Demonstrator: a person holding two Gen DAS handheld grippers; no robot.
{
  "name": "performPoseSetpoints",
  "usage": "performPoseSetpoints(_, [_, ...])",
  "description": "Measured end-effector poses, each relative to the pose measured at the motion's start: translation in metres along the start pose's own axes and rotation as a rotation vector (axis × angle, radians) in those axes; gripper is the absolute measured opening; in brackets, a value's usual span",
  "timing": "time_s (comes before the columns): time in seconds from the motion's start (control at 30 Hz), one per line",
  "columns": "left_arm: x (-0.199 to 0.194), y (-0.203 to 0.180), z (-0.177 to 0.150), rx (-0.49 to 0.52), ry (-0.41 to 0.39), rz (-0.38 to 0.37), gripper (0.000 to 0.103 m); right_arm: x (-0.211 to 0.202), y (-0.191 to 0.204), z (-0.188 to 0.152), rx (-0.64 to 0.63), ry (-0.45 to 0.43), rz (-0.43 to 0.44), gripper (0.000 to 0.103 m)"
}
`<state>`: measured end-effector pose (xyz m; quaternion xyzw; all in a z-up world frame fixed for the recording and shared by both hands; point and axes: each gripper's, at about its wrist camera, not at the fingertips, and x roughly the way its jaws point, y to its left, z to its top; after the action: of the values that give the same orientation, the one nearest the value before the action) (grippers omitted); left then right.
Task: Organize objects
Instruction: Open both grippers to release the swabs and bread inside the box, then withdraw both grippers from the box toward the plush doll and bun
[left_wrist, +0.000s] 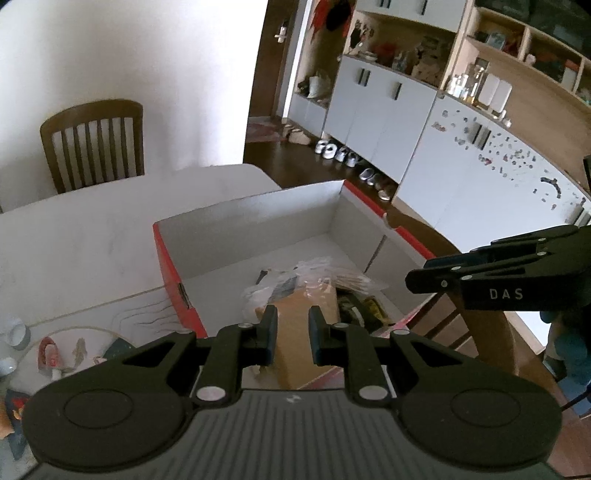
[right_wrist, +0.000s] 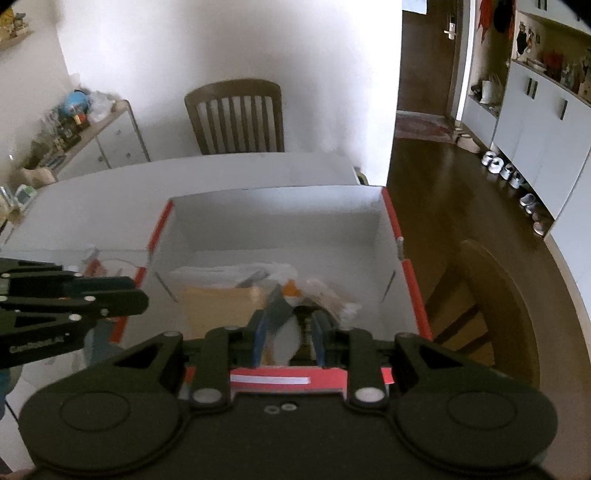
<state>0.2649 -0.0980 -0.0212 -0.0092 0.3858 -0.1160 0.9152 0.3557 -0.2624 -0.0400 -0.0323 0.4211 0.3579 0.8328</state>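
Note:
A red-edged white cardboard box (left_wrist: 173, 258) (right_wrist: 410, 280) stands open on the white table (left_wrist: 92, 229) (right_wrist: 110, 199). Inside lie a brown carton (left_wrist: 299, 332) (right_wrist: 218, 306), clear plastic bags (left_wrist: 317, 273) (right_wrist: 328, 291) and dark packets (left_wrist: 358, 306). My left gripper (left_wrist: 292, 332) is open and empty above the box's near end, over the carton. My right gripper (right_wrist: 288, 332) hangs over the box's near edge with a grey-and-white object (right_wrist: 282, 332) between its fingers; it also shows side-on in the left wrist view (left_wrist: 417, 278).
A wooden chair (left_wrist: 92, 144) (right_wrist: 236, 118) stands at the table's far side, another (right_wrist: 491, 306) to the box's right. Small items (left_wrist: 51, 354) lie on the table left of the box. White cabinets (left_wrist: 388, 118) and shoes (left_wrist: 347, 155) line the right wall.

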Motion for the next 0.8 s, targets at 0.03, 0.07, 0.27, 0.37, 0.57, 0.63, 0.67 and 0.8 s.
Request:
performPoseSetpoints(0.03, [-0.003, 0.000, -0.001, 0.004, -0.003, -0.001, 0.017, -0.003, 0.004, -0.001, -0.002, -0.008, 0.003, 0.026])
performPoseSetpoints(0.07, [-0.007, 0.001, -0.002, 0.009, -0.006, -0.002, 0.017, -0.007, 0.008, -0.003, -0.003, -0.016, 0.005, 0.026])
performPoseSetpoints(0.27, [-0.032, 0.007, -0.011, 0.041, -0.030, -0.026, 0.017, -0.021, 0.033, -0.014, 0.015, -0.058, 0.030, 0.026])
performPoseSetpoints(0.37, [-0.044, 0.011, -0.017, 0.062, -0.035, -0.032, 0.017, -0.024, 0.048, -0.019, 0.011, -0.069, 0.026, 0.028])
performPoseSetpoints(0.57, [-0.060, 0.029, -0.032, 0.071, -0.027, -0.040, 0.017, -0.028, 0.076, -0.026, 0.021, -0.092, 0.032, 0.042])
performPoseSetpoints(0.63, [-0.065, 0.037, -0.037, 0.064, -0.025, -0.041, 0.017, -0.027, 0.086, -0.027, 0.023, -0.092, 0.032, 0.042])
performPoseSetpoints(0.67, [-0.069, 0.042, -0.039, 0.061, -0.025, -0.038, 0.017, -0.027, 0.091, -0.028, 0.025, -0.090, 0.037, 0.043])
performPoseSetpoints(0.8, [-0.079, 0.059, -0.047, 0.056, -0.027, -0.020, 0.017, -0.022, 0.116, -0.033, 0.011, -0.085, 0.034, 0.046])
